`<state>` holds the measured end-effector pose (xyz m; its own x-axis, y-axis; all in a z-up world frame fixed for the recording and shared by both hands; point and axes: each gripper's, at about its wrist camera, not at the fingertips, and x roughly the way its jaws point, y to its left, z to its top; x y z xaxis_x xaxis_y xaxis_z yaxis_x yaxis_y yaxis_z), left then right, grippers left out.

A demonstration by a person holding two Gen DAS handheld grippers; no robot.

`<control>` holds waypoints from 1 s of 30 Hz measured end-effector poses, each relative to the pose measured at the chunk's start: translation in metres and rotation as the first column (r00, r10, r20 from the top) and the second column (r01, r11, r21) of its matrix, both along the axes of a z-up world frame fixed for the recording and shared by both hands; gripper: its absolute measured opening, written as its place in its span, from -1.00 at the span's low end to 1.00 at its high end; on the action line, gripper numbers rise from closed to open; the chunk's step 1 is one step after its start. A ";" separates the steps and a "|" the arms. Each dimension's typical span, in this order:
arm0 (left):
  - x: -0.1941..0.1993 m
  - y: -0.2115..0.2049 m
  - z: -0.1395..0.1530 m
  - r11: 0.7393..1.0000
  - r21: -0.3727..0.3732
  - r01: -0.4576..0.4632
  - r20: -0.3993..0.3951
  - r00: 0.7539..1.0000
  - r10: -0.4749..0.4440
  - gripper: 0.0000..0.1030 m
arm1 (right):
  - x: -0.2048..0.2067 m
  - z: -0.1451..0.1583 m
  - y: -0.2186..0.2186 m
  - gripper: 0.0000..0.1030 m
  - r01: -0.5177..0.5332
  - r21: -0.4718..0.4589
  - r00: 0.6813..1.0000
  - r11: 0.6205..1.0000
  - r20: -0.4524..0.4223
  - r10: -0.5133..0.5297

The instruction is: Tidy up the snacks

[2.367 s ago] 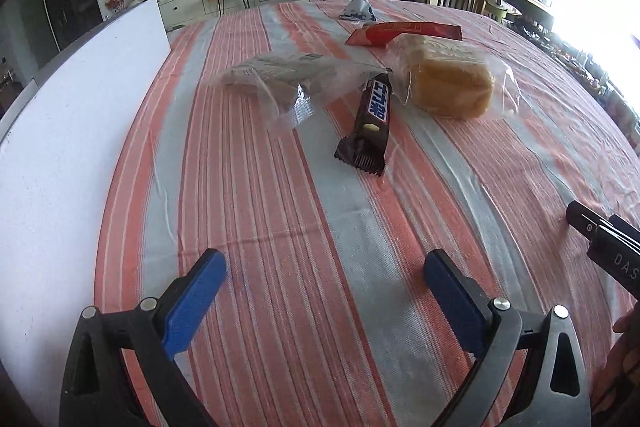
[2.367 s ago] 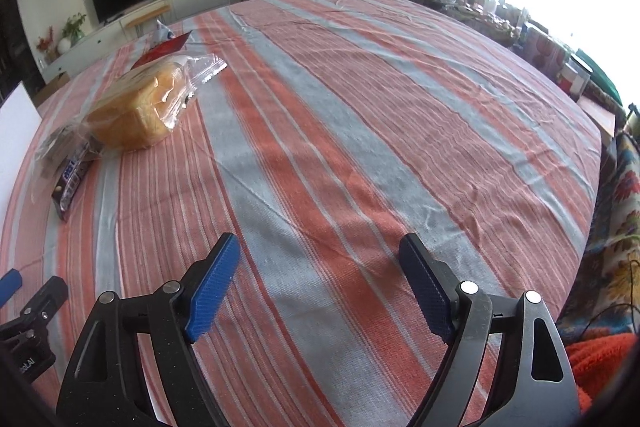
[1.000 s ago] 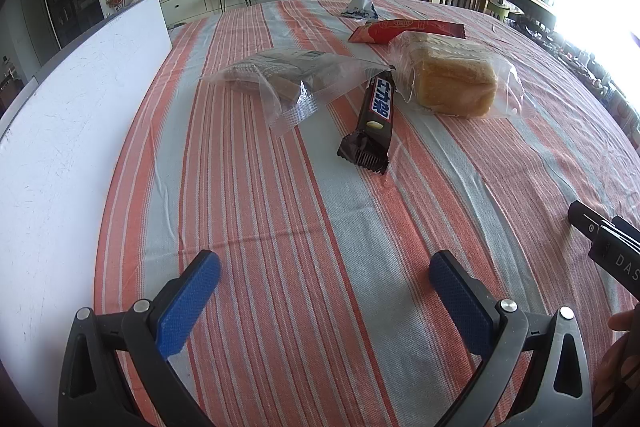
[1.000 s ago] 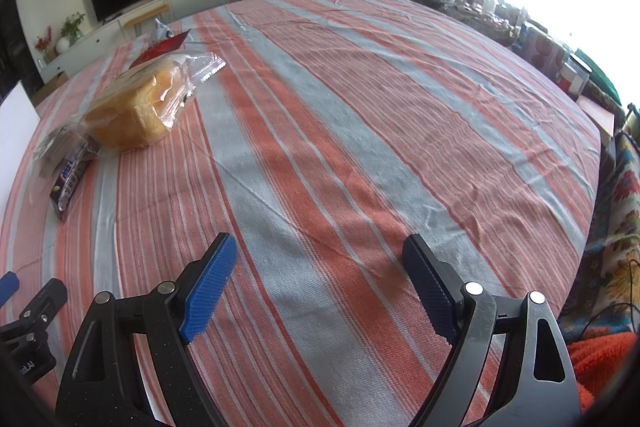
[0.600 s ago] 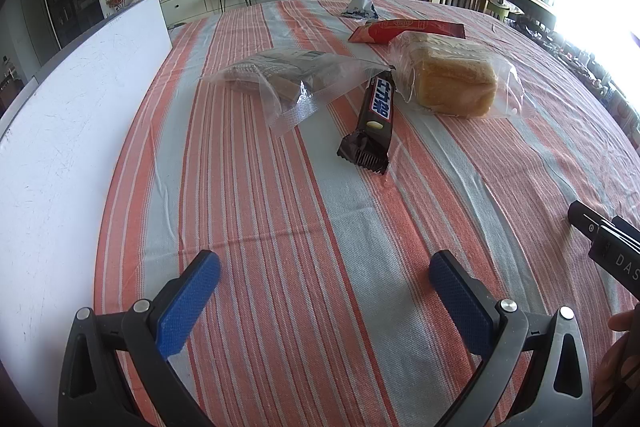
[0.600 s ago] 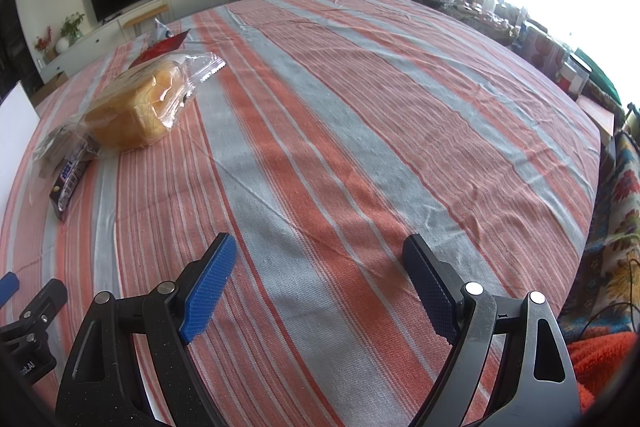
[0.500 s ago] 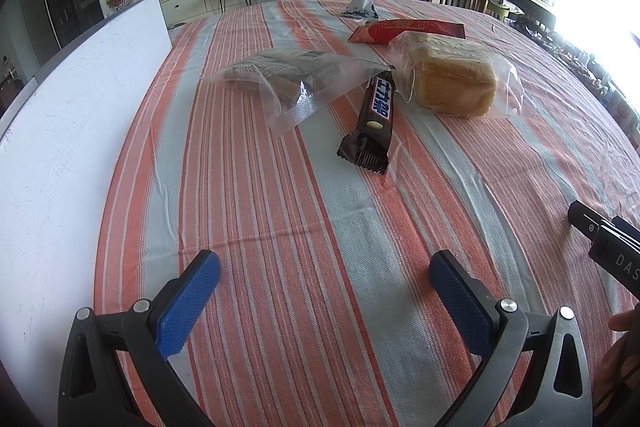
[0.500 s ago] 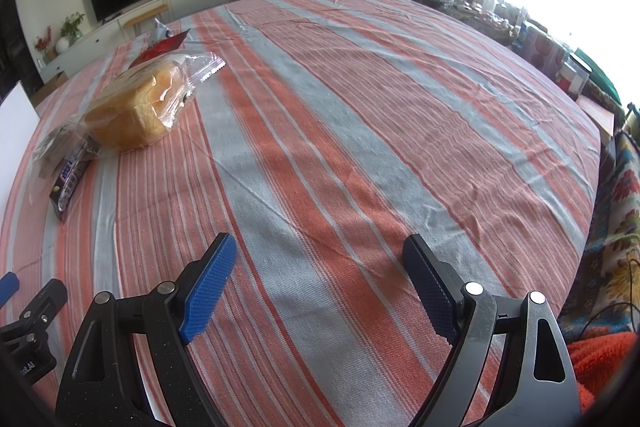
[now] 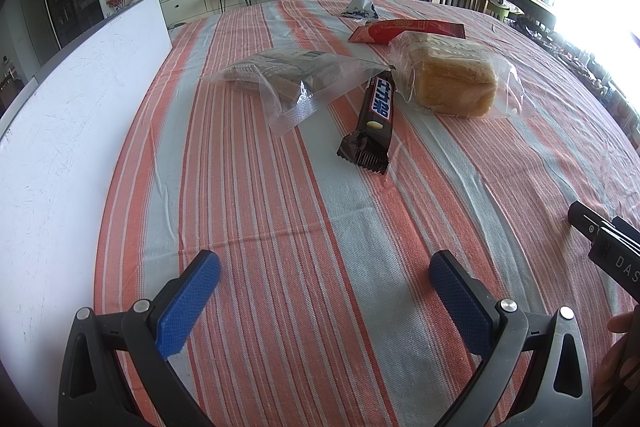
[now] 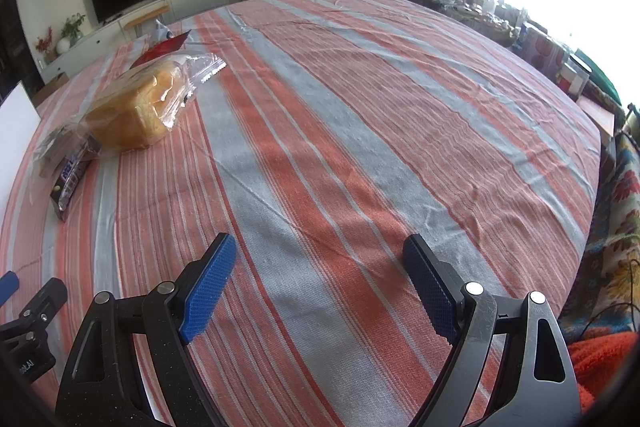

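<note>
I stand at the near edge of a table [image 9: 248, 211] covered with an orange and grey striped cloth, and nothing looks sorted yet. A white board [image 9: 68, 131] runs along the left edge. Whether that is where the snacks belong, I cannot tell.

All the snacks lie in one loose cluster in the far middle of the table, well apart from both my tools. The largest is the bread loaf [image 9: 452, 83] in its clear bag, on the right of the cluster. Left of it lies a clear bag of biscuits [image 9: 288, 75], flat on the cloth. Between those two, pointing toward me, is the dark chocolate bar [image 9: 372, 119]; its far end touches or overlaps the biscuit bag's corner. Beyond the loaf lies a red packet [image 9: 404, 29], and farthest off a small white pouch [image 9: 360, 5].

My left gripper [image 9: 324, 279] hangs low over bare cloth with its jaws spread wide, holding nothing. My right gripper [image 10: 320, 267] is likewise spread and empty, aimed at the bare right half of the table.

So I judge the job at its start: every snack is still to be picked up and arranged, the chocolate bar being nearest to my left gripper.
</note>
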<state>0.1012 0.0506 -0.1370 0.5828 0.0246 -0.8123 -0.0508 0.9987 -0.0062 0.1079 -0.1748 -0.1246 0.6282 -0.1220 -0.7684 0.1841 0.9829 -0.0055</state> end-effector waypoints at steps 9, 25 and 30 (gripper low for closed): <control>0.000 0.000 0.000 1.000 0.000 0.000 0.000 1.000 0.000 1.00 | 0.000 0.000 0.000 0.70 0.000 0.000 1.000 1.000 0.000 0.000; 0.007 0.016 0.027 0.987 -0.155 -0.046 -0.084 0.996 0.033 0.99 | 0.000 0.000 -0.001 0.70 0.001 0.001 1.000 1.000 0.000 -0.001; 0.045 0.057 0.079 0.942 -0.298 -0.158 -0.030 0.987 0.156 0.99 | 0.000 0.000 -0.001 0.70 0.000 0.000 1.000 1.000 0.001 0.000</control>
